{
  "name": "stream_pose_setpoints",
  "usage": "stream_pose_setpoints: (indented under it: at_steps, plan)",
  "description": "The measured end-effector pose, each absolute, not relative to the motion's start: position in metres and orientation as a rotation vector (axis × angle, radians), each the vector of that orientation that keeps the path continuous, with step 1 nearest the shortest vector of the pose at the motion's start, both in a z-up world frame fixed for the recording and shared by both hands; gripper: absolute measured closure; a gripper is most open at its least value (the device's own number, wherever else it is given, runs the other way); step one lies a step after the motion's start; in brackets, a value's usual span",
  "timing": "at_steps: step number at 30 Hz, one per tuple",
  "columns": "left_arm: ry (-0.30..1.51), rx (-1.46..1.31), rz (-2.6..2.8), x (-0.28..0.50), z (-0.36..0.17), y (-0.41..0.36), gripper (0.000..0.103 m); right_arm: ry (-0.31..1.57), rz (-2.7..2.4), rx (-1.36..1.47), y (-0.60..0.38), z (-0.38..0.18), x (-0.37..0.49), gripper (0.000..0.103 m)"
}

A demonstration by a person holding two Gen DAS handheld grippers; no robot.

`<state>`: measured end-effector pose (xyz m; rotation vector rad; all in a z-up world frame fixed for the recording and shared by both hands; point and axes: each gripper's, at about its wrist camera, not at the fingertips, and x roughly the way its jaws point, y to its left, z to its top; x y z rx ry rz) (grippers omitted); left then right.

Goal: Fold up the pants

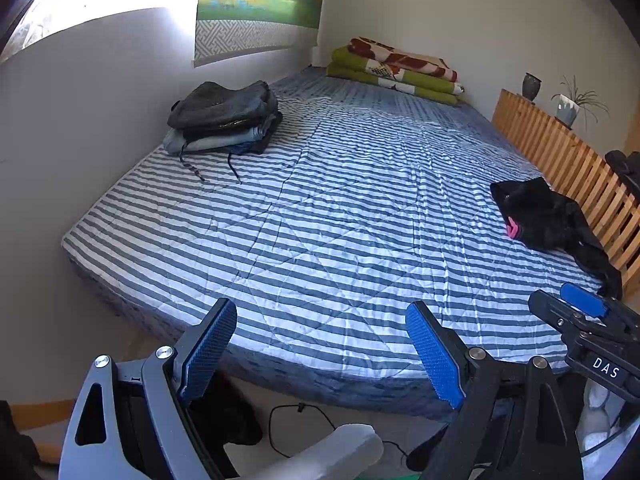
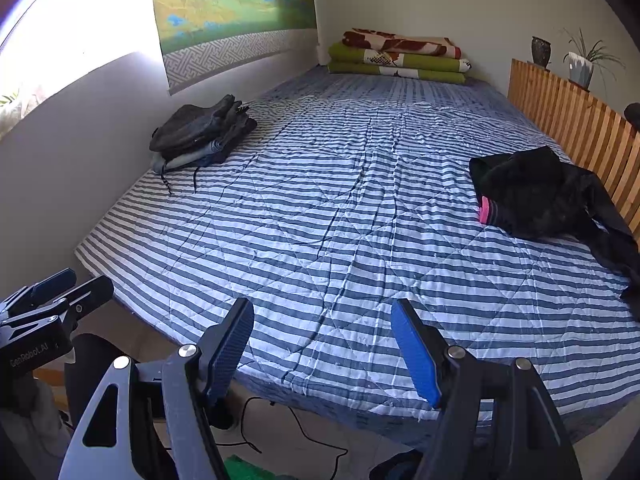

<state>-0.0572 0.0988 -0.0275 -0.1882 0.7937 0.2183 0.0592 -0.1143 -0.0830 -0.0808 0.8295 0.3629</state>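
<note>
Your left gripper [image 1: 320,350] and right gripper [image 2: 324,352] both hung over the near edge of the striped bed [image 2: 340,220], jaws spread, nothing between them. The black pants [image 2: 548,196] lay crumpled at the bed's right side against the wooden slats [image 2: 580,132]. Folded clothes [image 1: 224,118] sat stacked by the left wall.

"DAS" is printed in white on the body of the right hand-held gripper [image 1: 582,308]. "GenRobot.AI" is printed, faintly, on the body of the left hand-held gripper [image 2: 60,290]. No other text is legible.
</note>
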Motion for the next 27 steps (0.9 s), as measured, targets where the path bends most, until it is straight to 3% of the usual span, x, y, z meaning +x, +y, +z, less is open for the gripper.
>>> stream_pose_setpoints:
  at_steps: [27]
  plan:
    - [0.822,-0.192,0.21,-0.044,-0.038,0.101,0.014,0.862,0.372,-0.077,-0.114,-0.093,0.068,0.036]
